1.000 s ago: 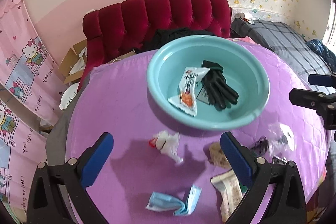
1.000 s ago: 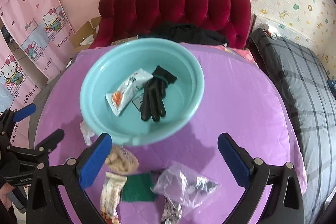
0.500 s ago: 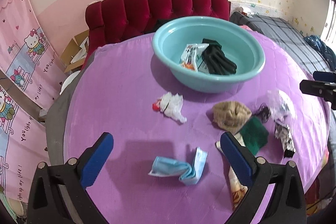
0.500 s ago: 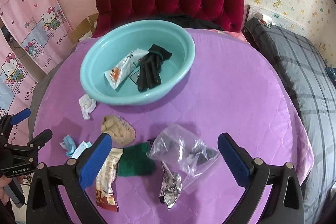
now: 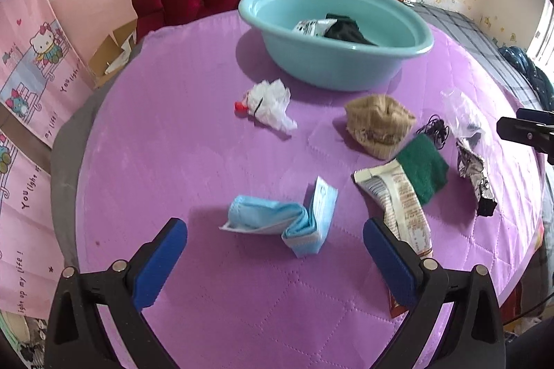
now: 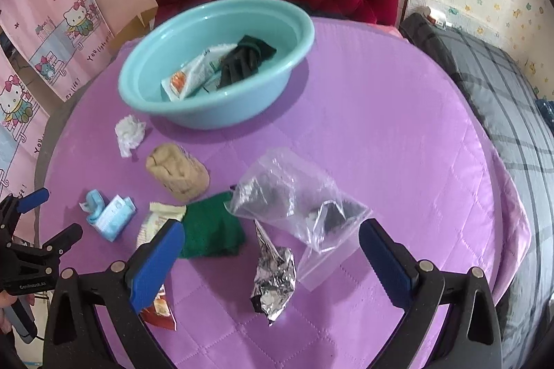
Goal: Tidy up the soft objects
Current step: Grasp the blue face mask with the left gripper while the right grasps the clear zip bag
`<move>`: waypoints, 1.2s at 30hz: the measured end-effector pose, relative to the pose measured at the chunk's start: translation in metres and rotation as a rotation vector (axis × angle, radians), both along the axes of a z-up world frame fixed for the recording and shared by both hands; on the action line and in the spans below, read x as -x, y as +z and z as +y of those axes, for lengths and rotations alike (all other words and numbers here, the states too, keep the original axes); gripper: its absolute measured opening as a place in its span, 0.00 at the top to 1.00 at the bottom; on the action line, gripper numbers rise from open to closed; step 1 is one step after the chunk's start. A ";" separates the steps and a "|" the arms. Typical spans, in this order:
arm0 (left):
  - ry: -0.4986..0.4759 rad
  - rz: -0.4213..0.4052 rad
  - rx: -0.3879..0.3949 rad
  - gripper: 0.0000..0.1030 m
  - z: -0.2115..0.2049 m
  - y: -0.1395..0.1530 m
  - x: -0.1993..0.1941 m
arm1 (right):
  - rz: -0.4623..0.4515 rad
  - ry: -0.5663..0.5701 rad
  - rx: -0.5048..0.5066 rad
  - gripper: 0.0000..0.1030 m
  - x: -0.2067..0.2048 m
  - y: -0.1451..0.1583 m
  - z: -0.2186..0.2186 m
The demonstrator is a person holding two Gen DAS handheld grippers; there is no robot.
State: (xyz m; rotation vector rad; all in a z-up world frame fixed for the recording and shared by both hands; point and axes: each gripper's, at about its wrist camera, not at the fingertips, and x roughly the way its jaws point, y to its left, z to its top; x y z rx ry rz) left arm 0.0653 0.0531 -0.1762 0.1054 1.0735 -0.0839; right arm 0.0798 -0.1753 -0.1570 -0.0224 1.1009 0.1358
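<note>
I count two things already in the teal basin: a black glove and a white snack packet lying against it on the near-left side. Everything else is on the purple quilted table, on my side of the basin, so I judge the sorting well short of half done.

Nearest the basin's front wall is a crumpled white tissue with a small red cap touching it. Just right of that sits a tan knitted pouch, then a green cloth with a long wafer wrapper beside it. A tangle of black cord lies between pouch and clear plastic bag, and a crushed foil wrapper lies in front of that bag. Farthest from the basin, closest to me, is the folded blue face mask.

My left gripper is spread wide and empty, its fingers straddling the mask from short of it. My right gripper is equally wide and empty, with the foil wrapper between its fingers.

Compared with a second ago, both grippers have pulled back from above the basin and dropped lower; the basin now sits farther off and the loose items fill the foreground.
</note>
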 end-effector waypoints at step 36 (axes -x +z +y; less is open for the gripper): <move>0.029 0.089 0.117 0.77 -0.005 -0.044 -0.028 | 0.041 0.023 -0.037 0.00 -0.029 -0.025 -0.017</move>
